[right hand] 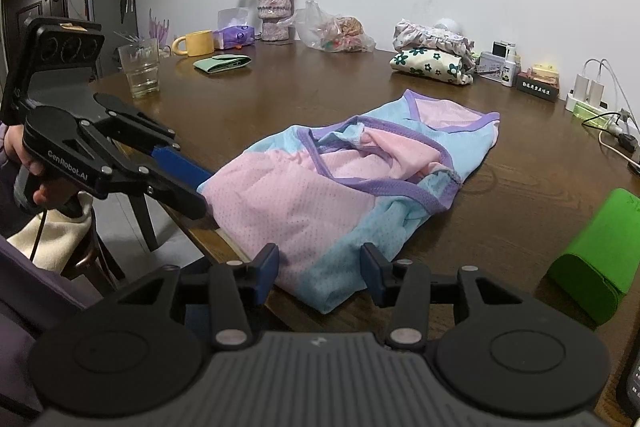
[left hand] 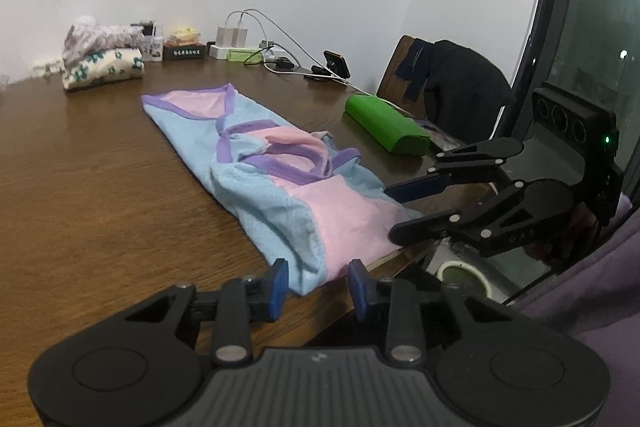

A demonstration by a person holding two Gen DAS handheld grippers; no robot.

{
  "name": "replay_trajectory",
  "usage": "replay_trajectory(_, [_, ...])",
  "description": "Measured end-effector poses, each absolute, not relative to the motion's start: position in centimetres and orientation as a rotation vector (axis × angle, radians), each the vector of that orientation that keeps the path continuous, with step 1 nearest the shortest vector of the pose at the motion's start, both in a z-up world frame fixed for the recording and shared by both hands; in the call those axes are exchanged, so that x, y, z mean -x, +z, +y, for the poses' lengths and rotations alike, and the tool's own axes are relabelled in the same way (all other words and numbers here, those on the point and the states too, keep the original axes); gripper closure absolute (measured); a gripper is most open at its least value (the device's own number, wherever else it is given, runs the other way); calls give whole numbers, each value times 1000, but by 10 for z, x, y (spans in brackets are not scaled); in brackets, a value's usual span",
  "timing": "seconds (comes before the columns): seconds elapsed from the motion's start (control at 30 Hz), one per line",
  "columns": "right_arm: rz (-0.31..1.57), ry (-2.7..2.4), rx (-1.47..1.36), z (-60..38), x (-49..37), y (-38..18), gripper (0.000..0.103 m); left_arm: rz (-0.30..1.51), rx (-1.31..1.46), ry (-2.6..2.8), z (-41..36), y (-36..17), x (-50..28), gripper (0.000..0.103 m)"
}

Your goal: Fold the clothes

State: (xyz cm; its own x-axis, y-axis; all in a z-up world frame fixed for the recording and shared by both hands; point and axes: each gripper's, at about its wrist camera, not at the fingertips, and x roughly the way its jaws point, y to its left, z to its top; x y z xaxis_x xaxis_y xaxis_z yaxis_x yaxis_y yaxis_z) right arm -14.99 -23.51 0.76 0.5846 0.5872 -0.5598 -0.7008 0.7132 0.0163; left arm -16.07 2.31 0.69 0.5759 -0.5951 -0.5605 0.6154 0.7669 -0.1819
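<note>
Jaws on both grippers stand apart with nothing between them. The left gripper (left hand: 318, 285) hovers just off the near hem of the garment (left hand: 280, 187), its blue pads (left hand: 279, 287) low at the table edge; seen from the other side, the same left gripper (right hand: 192, 187) reaches in toward the pink corner of the cloth. The right gripper (right hand: 320, 273) waits at the near blue corner of the garment (right hand: 340, 183), and from the left camera that right gripper (left hand: 394, 213) hangs by the pink hem. The garment, pink and light blue mesh with purple trim, lies rumpled and partly folded on the brown wooden table (left hand: 80, 187), reaching the near edge. Further out, a green pouch (left hand: 386, 125) sits to its right, well apart. Along the far wall rest a stack of folded flowered clothes (right hand: 434, 57), white chargers with cables (right hand: 588, 89), a vase of dried roses (right hand: 274, 9), a yellow mug (right hand: 196, 43) and a drinking glass (right hand: 140, 71).
</note>
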Motion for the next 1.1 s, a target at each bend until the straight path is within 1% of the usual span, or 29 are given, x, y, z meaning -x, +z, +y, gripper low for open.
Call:
replay_trajectory(0.07, [564, 761, 218, -236, 151, 9, 57, 604, -45, -699, 29, 15, 165, 72])
replay_trajectory(0.13, [554, 769, 222, -236, 151, 11, 57, 546, -40, -724, 34, 24, 167, 65])
replay_trajectory(0.17, [549, 777, 220, -236, 152, 12, 57, 522, -40, -743, 34, 28, 168, 59])
replay_trajectory(0.2, [545, 785, 221, -235, 152, 13, 57, 511, -61, -767, 30, 30, 167, 57])
replay_trajectory(0.33, [538, 806, 237, -230, 152, 13, 57, 484, -190, -866, 1, 24, 164, 57])
replay_trajectory(0.47, [545, 797, 244, -230, 153, 12, 56, 536, -242, -890, -13, 11, 150, 55])
replay_trajectory(0.53, [551, 790, 238, -233, 152, 11, 55, 547, -263, -910, -15, 7, 148, 50])
replay_trajectory(0.6, [554, 784, 229, -235, 151, 10, 54, 562, -285, -924, -15, 5, 148, 43])
replay_trajectory(0.7, [554, 794, 220, -237, 149, 9, 52, 579, -307, -926, -16, 3, 148, 37])
replay_trajectory(0.83, [557, 824, 223, -232, 146, 6, 48, 587, -315, -921, -17, 0, 149, 34])
replay_trajectory(1.0, [561, 839, 206, -232, 142, 3, 49, 587, -302, -909, -18, 0, 151, 34])
replay_trajectory(1.03, [560, 841, 205, -232, 142, 3, 58, 588, -303, -913, -18, 1, 152, 34])
replay_trajectory(1.07, [559, 843, 205, -233, 142, 3, 76, 589, -303, -916, -18, 1, 153, 35])
replay_trajectory(1.1, [557, 847, 204, -235, 142, 3, 83, 591, -304, -920, -18, 2, 155, 36])
